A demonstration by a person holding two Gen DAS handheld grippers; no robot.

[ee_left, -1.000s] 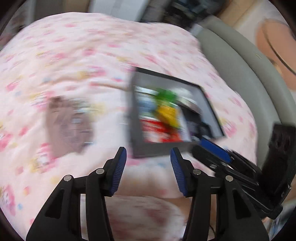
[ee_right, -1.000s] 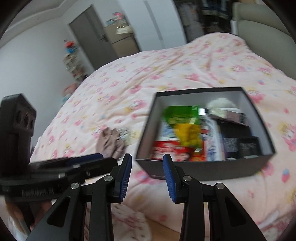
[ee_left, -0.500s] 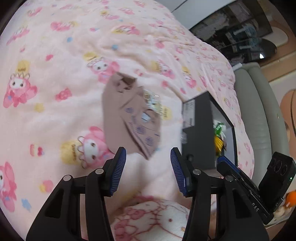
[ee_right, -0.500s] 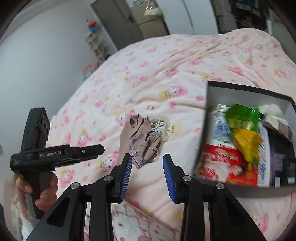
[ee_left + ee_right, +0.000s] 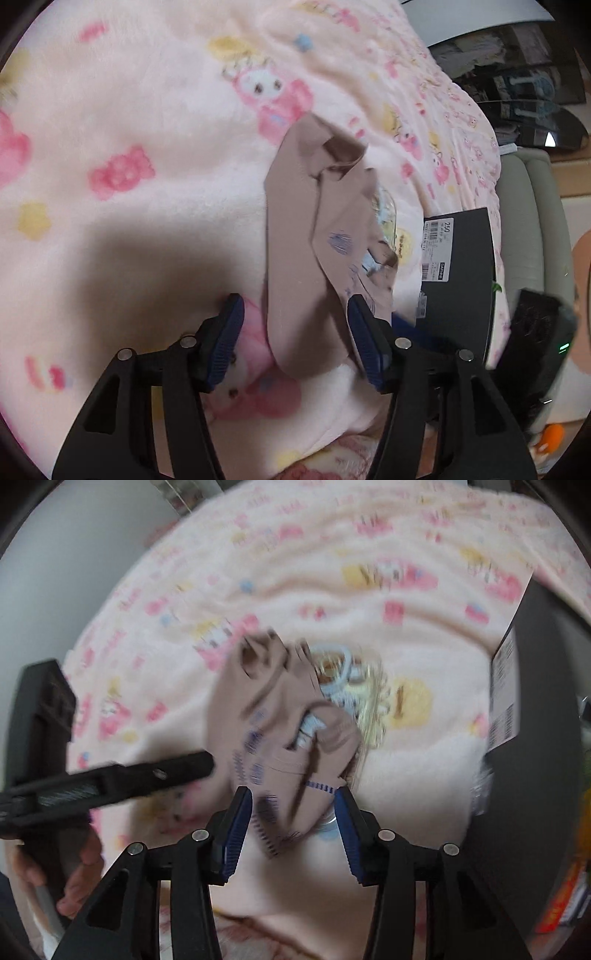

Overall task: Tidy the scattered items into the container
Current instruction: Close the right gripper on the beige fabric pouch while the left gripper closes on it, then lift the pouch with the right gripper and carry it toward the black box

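**Now: closing in on the socks**

The beige socks [image 5: 303, 240] lie crumpled on the blanket [image 5: 129, 110], just beside the box [image 5: 458, 280]. Both grippers hang over them, nothing gripped: the left gripper [image 5: 295, 343] is spread wide, and the right gripper [image 5: 291, 830] has its jaws opening around the near end. The pads had best sink onto the thick folds, clear of the blanket's pile, before squeezing.

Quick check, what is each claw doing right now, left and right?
Left claw: open, straddling the beige socks, nothing gripped.
Right claw: jaws opening, sock toe between them, not gripped.
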